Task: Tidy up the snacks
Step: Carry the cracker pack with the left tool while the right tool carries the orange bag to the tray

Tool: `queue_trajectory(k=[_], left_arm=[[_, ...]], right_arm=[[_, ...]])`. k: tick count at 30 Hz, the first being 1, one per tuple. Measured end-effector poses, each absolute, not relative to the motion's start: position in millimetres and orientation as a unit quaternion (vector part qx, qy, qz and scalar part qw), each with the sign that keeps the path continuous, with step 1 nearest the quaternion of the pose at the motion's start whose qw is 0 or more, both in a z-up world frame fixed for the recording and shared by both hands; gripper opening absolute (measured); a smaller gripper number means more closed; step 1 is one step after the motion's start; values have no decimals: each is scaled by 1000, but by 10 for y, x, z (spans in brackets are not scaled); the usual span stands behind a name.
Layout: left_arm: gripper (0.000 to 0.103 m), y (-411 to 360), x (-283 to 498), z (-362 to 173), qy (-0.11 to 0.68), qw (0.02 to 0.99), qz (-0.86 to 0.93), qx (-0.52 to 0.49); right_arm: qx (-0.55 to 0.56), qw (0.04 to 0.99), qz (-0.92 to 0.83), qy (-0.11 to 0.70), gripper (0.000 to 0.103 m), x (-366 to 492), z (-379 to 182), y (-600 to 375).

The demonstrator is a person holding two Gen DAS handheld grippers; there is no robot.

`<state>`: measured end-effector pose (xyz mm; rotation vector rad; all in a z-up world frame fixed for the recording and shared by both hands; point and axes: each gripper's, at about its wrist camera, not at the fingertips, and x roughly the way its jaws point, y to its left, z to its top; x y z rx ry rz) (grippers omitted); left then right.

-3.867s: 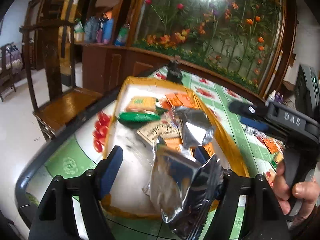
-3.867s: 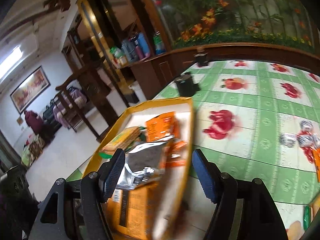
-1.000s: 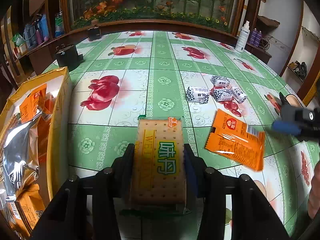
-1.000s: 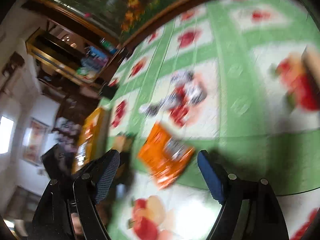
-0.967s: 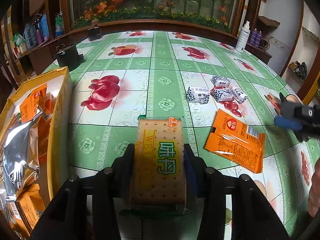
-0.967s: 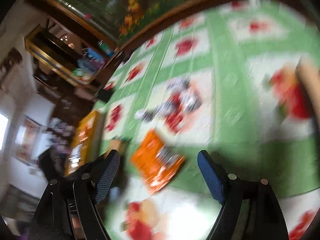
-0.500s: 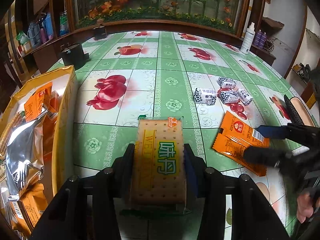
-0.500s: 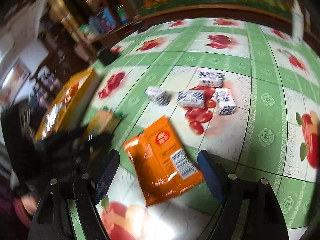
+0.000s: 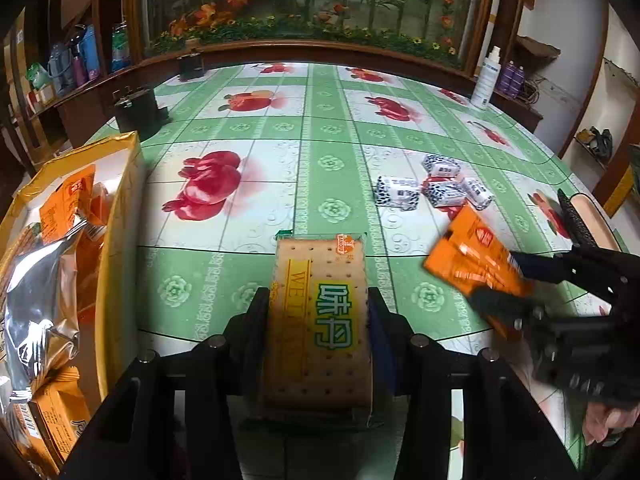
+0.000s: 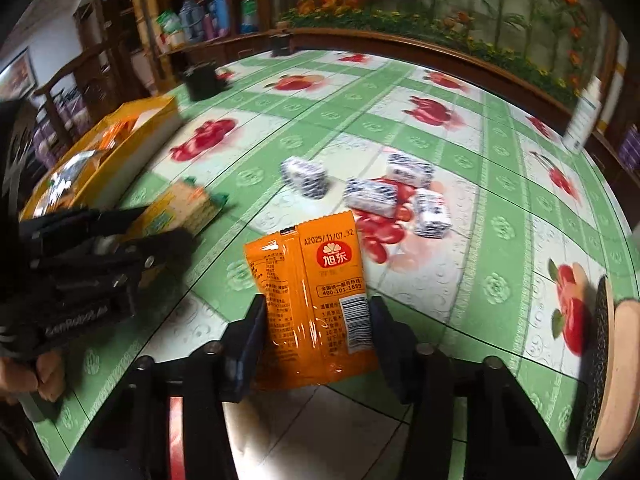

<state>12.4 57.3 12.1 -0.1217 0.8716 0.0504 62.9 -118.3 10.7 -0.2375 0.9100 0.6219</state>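
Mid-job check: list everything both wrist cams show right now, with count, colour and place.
cracker pack: 1, tan with green print, held in the left gripper
orange packet: 1, orange, held in the right gripper
wrapped candies: 4, black-and-white, table centre-right
snack box: 1, yellow, table's left edge, holding silver and orange packs
black holder: 1, far left of table
white bottle: 1, far right edge
tablecloth: green-white with red fruit
left gripper: black, shut
right gripper: black, shut
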Motion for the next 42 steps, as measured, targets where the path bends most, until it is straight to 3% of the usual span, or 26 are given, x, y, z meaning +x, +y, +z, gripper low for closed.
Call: queue_trajectory(k=[8, 31, 42], left_arm=[[46, 524, 100, 180, 406, 912, 6, -61], [46, 498, 97, 205, 394, 917, -1, -58], [46, 461, -156, 462, 363, 927, -30, -83]], right_arm=[[-43, 865, 275, 418, 50, 703, 217, -1270], [-8, 876, 249, 413, 50, 779, 234, -1338], [41, 885, 243, 395, 50, 632, 381, -1376]])
